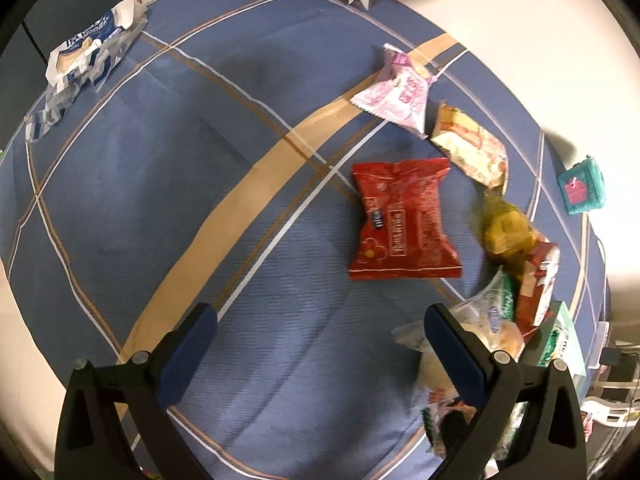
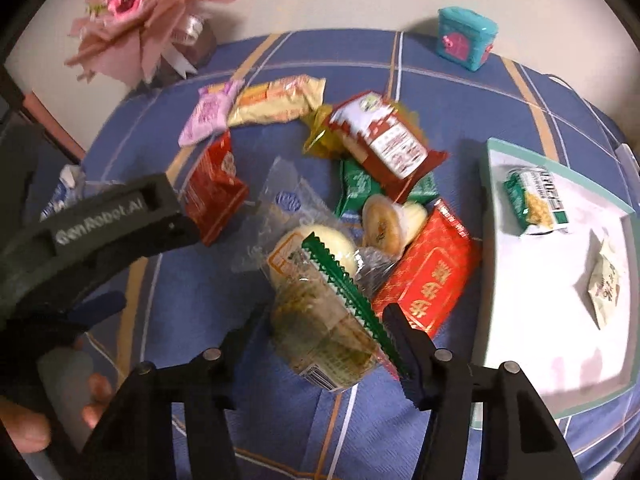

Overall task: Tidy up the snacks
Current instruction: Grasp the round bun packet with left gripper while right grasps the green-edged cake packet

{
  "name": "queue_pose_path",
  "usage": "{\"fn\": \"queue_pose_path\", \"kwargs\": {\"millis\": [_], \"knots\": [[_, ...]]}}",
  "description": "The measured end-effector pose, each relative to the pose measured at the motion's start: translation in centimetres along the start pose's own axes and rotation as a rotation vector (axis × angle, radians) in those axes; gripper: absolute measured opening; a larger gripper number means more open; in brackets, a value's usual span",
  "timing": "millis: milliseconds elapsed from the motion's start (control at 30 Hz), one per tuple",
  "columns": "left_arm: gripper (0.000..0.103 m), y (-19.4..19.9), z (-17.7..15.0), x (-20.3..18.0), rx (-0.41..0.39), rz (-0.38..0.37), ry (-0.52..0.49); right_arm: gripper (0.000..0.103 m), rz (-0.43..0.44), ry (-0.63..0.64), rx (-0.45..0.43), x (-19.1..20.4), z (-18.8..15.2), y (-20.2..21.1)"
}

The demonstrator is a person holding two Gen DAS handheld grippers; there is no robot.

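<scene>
Several snack packets lie on a blue plaid cloth (image 1: 160,208). In the left wrist view my left gripper (image 1: 320,344) is open and empty above the cloth, with a red packet (image 1: 404,220) just ahead of it. In the right wrist view my right gripper (image 2: 324,332) is shut on a clear packet with a green serrated edge (image 2: 328,316), held above the pile. The left gripper's body (image 2: 96,220) shows at the left of that view. A white tray with a teal rim (image 2: 516,320) at the right holds a green-and-white packet (image 2: 536,204) and a pale packet (image 2: 604,280).
A red box (image 2: 428,276), a bun in clear wrap (image 2: 384,220), green, yellow, pink (image 1: 396,92) and cream (image 1: 472,144) packets crowd the pile. A blue-and-white torn wrapper (image 1: 84,56) lies far left. A teal box (image 2: 466,38) and a pink bouquet (image 2: 140,12) stand by the wall.
</scene>
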State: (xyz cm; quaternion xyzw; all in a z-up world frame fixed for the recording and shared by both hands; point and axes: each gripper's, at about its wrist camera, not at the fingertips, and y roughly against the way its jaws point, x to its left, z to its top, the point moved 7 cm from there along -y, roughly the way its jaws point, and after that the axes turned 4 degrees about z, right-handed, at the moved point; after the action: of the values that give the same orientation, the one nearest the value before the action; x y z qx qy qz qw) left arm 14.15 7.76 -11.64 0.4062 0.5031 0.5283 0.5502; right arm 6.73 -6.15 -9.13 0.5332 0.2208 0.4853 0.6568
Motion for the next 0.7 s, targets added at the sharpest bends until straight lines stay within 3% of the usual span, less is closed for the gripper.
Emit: {"fn": "queue_pose_path", "kwargs": {"millis": [233, 500, 700], "knots": [[0.103, 1.0, -0.5, -2.3, -0.008, -0.029, -0.035, 0.060, 0.011, -0.127, -0.027, -4.0, 0.8, 3.2], [0.103, 0.9, -2.5, -6.2, 0.020, -0.086, -0.114, 0.060, -0.087, -0.296, -0.039, -11.7, 0.3, 5.6], [0.103, 0.1, -3.7, -9.5, 0.008, -0.085, -0.201, 0.060, -0.099, -0.385, -0.041, -15.7, -0.6, 6.6]]}}
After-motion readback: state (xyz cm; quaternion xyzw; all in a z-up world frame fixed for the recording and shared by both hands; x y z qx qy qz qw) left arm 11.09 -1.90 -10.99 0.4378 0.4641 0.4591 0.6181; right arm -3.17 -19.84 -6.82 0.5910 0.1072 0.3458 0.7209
